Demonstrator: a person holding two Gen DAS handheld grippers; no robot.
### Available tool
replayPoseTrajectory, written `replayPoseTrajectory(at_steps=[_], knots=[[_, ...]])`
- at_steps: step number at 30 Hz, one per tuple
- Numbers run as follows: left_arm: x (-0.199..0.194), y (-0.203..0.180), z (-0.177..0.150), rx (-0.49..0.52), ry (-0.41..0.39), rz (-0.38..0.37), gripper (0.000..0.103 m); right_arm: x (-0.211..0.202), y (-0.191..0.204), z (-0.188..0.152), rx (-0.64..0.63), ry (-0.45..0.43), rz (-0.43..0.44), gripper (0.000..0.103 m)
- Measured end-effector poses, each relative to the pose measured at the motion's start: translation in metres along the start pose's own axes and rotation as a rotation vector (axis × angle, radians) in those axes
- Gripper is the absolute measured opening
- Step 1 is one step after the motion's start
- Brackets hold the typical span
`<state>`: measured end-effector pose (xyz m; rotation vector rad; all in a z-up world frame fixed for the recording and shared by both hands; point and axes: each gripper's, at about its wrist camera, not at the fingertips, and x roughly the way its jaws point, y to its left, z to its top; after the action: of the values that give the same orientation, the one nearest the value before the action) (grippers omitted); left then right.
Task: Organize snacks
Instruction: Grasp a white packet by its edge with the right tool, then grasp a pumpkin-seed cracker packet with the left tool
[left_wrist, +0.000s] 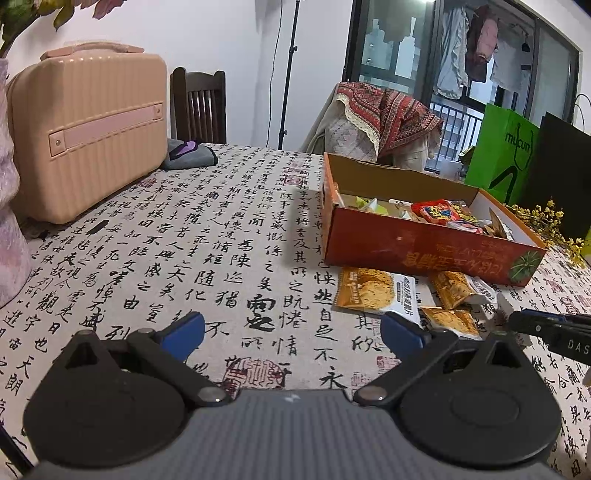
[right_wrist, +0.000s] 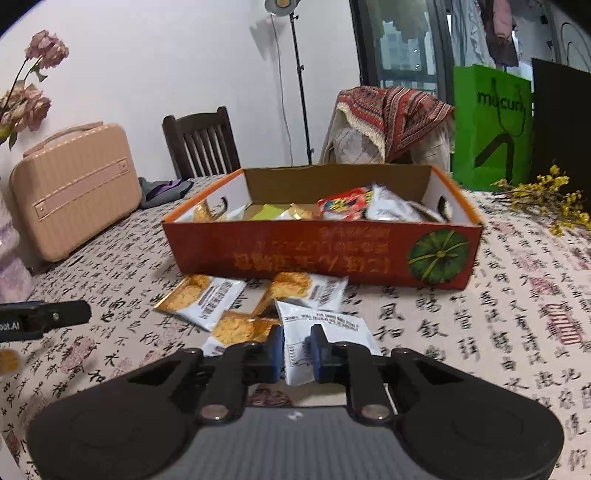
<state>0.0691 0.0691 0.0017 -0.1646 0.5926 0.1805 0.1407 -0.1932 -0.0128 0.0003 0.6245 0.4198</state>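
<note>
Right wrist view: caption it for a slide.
Right gripper clamps a white snack packet before the orange snack box.

On the tabletop ahead of me stands the box, with snacks lying inside it. Three cracker packets lie on the cloth just before its near wall. My right claw pinches a fourth packet in front of them. My left claw hangs wide apart left of the packets. The suitcase stands far left, a chair behind the tabletop, a bag behind the box to the right.
</note>
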Motion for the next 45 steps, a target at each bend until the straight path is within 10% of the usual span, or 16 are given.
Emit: replayPoseTrajectory(at_steps=[11, 19, 32, 45], knots=[[0.003, -0.006, -0.002, 0.009, 0.01, -0.005, 0.103, 0.004, -0.018, -0.005, -0.046, 0.049, -0.069, 0.092], [0.002, -0.003, -0.004, 0.003, 0.012, -0.007, 0.103, 0.047, -0.03, 0.0, -0.03, 0.14, -0.112, 0.103], [0.007, -0.018, -0.005, 0.023, 0.036, -0.017, 0.103, 0.01, -0.016, -0.009, -0.078, 0.041, -0.094, 0.028], [0.022, -0.084, -0.001, 0.11, 0.08, -0.105, 0.103, -0.024, -0.074, -0.007, 0.162, -0.152, -0.062, 0.016]])
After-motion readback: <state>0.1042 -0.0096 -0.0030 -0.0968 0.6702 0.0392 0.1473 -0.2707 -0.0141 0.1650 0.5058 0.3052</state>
